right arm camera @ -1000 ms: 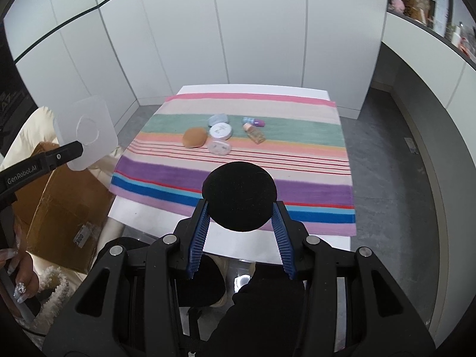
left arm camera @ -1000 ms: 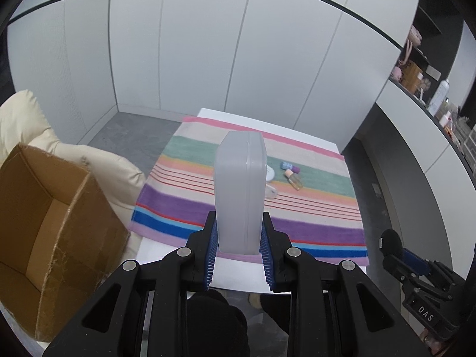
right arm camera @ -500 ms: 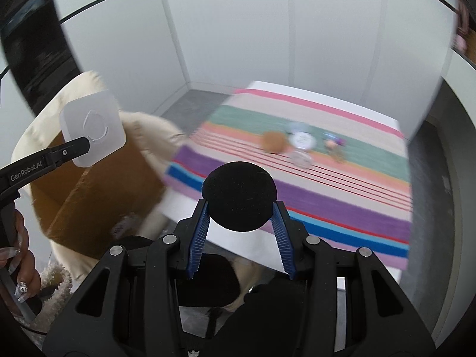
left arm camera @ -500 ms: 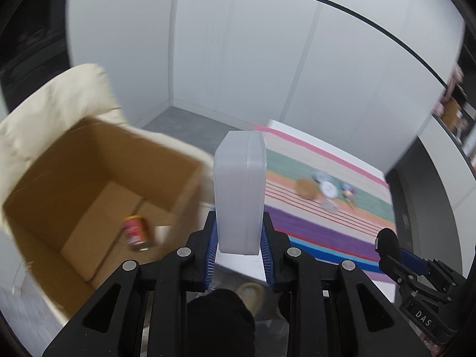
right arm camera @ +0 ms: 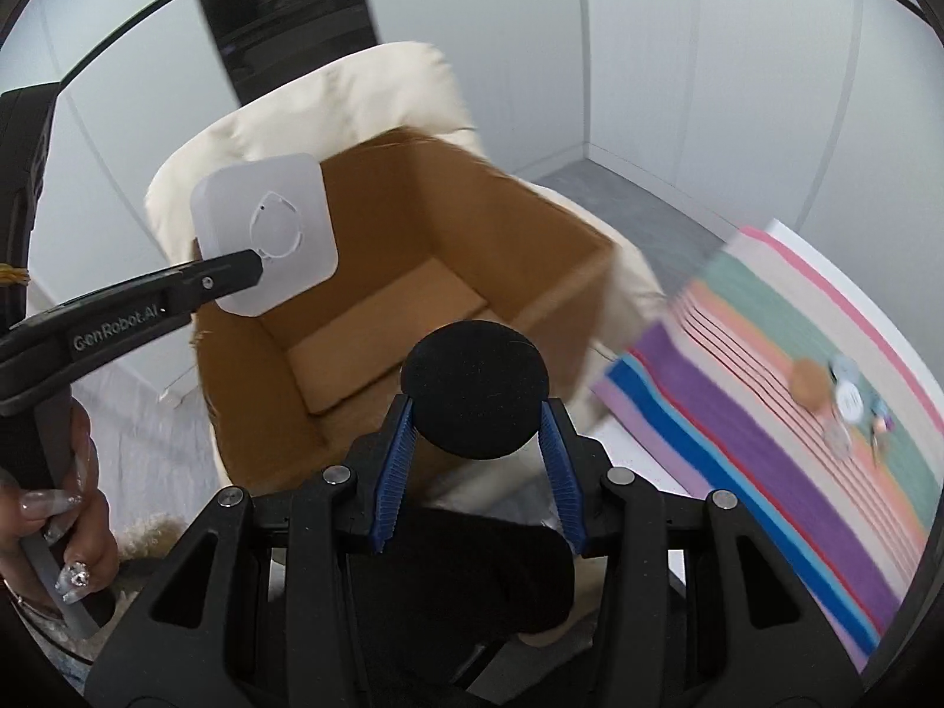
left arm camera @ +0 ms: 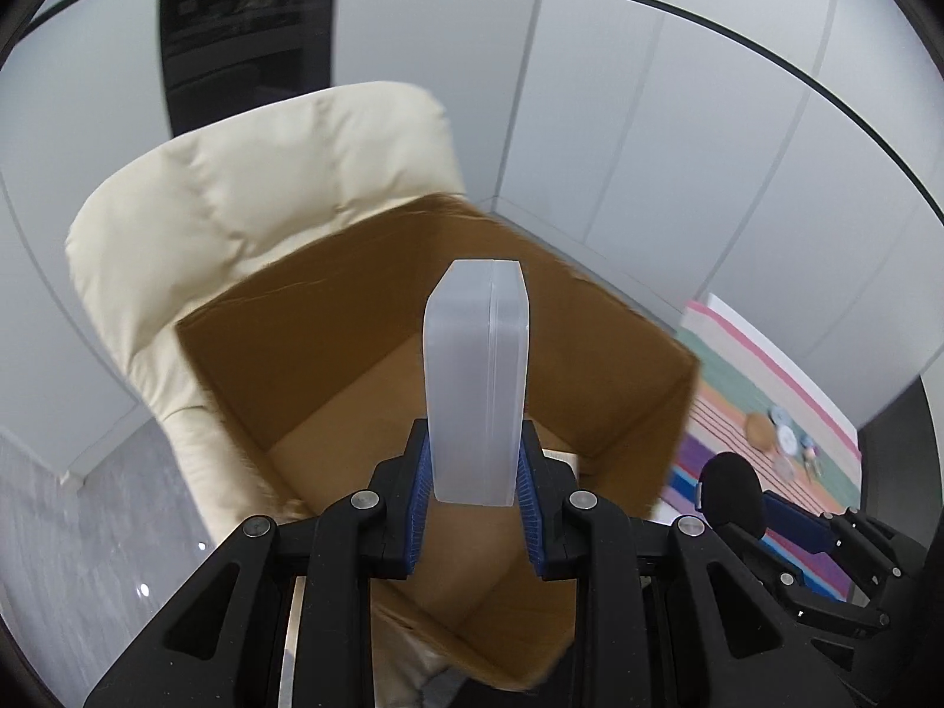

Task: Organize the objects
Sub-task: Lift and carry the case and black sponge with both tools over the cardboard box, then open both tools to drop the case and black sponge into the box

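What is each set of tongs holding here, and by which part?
Left tongs clamp the frosted white case across its flat faces near one edge. Right tongs pinch the black round sponge at its sides.

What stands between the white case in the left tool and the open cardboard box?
Nothing visible does. The left tool holds the white case upright over the open cardboard box, whose top has no lid or flap across it. The box floor under the case is partly hidden.
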{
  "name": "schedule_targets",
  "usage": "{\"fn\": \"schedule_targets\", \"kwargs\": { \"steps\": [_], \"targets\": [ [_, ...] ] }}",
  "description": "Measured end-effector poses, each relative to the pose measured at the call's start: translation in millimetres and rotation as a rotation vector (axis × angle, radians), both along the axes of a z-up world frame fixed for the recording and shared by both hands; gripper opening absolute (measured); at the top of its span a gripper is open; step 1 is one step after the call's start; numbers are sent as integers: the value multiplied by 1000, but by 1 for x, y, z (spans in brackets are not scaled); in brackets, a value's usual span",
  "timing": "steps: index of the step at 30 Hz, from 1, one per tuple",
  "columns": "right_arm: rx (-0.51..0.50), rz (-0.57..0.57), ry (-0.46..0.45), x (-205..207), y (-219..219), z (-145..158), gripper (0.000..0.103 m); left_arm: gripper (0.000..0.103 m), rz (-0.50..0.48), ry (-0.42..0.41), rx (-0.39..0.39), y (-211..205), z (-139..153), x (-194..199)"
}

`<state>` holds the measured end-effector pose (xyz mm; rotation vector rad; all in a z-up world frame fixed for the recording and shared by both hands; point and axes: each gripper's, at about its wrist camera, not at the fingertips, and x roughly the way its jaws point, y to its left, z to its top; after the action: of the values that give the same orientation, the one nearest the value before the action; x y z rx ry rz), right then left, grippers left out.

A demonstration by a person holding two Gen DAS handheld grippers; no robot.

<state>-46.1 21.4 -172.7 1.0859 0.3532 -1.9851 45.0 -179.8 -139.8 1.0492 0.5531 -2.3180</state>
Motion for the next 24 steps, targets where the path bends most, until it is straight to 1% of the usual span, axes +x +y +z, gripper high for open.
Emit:
{"fn": "schedule_targets", "kwargs": {
  "steps": [4, 10, 11, 12, 13, 14, 15, 16, 17, 18, 21, 24],
  "targets": [
    [14, 42, 17, 0, -24, 0, 45, 27, 26, 6, 28, -19, -6, 1],
    [32, 62, 44, -13, -55, 1, 45, 27, 31, -3, 51, -36, -20, -24],
    [33, 61, 43, -18, -59, 0, 46, 28, 34, -1, 55, -38, -22, -28],
    [34, 60, 45, -23, -64, 0, 51, 28, 37, 3, 61, -40, -23, -32],
    [31, 58, 48, -27, -69, -1, 68, 38, 39, 10, 70, -43, -24, -35],
    [30, 56, 49, -31, -72, -1, 82, 49, 41, 16, 81, -46, -25, -38],
    [31, 52, 54, -35, -77, -2, 103, 79, 49, 22, 90, -50, -25, -39],
    [27, 48, 64, -37, -79, -2, 103, 100, 58, 25, 91, -52, -26, -41],
    [18, 49, 75, -39, -81, -2, 103, 103, 69, 36, 86, -54, -25, -40],
    [15, 53, 78, -42, -84, -2, 103, 103, 69, 51, 79, -56, -24, -40],
    [12, 47, 80, -48, -88, -6, 103, 103, 73, 27, 73, -61, -29, -46],
    [5, 39, 60, -54, -88, -11, 103, 103, 77, 13, 100, -67, -39, -48]
  ]
}}
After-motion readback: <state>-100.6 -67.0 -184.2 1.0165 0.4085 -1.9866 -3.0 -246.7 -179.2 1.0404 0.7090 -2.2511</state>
